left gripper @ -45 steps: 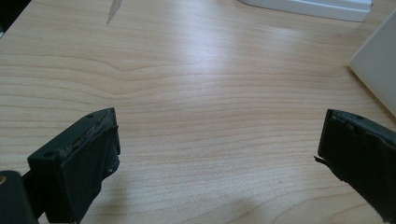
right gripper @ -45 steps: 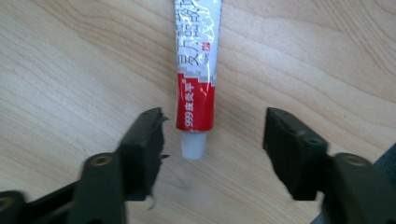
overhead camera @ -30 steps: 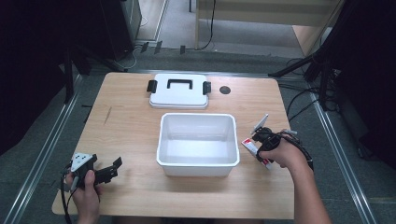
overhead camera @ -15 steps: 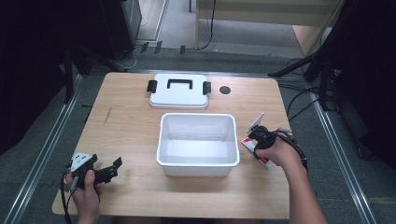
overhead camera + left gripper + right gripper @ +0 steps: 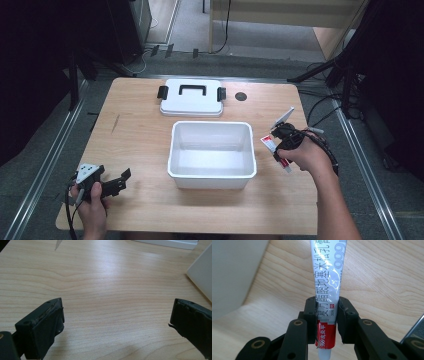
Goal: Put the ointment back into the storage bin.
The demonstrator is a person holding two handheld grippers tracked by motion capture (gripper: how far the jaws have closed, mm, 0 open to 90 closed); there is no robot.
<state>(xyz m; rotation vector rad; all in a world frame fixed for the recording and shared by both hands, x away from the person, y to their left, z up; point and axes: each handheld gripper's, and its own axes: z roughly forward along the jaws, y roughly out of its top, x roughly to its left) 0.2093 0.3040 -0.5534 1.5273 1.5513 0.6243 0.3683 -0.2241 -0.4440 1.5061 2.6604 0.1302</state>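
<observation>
1 tube (image 5: 327,290) clamped between right gripper (image 5: 327,315) pads.

table (image 5: 140,130): pale smooth wood | tube (image 5: 327,282): glossy foil | bin (image 5: 212,150): white plastic

Black two-jaw grippers (image 5: 112,184) (grey three-cornered plate atop), trailing black cables

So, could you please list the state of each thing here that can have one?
white bin: open, empty.
lid: off, lying flat behind the bin.
ointment tube: capped, clamped in the right gripper.
right gripper: shut on the tube.
left gripper: jaws open, holding nothing.
</observation>
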